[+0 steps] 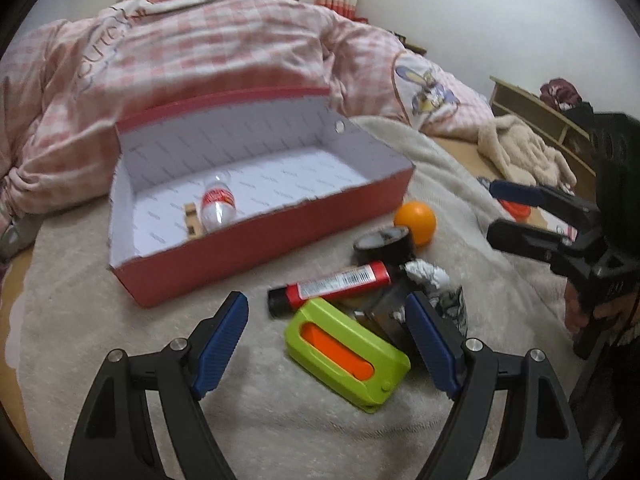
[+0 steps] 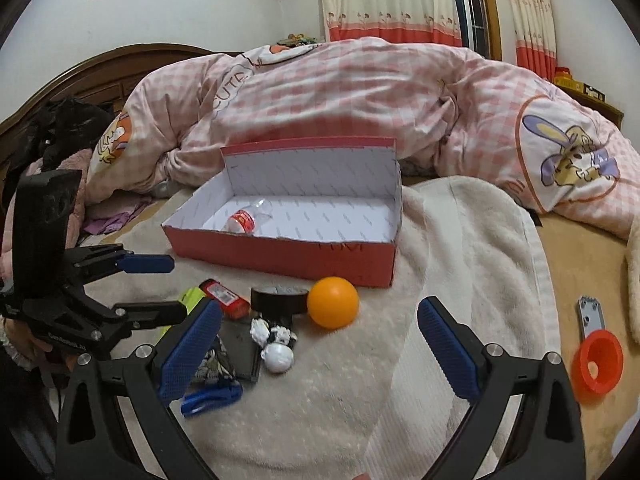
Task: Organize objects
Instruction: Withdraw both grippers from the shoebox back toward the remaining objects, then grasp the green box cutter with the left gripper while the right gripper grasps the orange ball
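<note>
Lying on the blanket (image 2: 460, 280), the red box (image 1: 248, 248) holds a small bottle (image 1: 218, 204). Left gripper (image 1: 326, 334) hangs wide open above the green case (image 1: 348, 356), gripping nothing. Right gripper (image 2: 320, 344) gapes empty near the orange ball (image 2: 333, 302).

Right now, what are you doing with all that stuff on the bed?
A person holds two grippers over a pile of small things, tidying them into the red box. A small bottle already lies inside. The left gripper is open above the green case; the right gripper is open near the orange ball. Neither holds anything.
</note>
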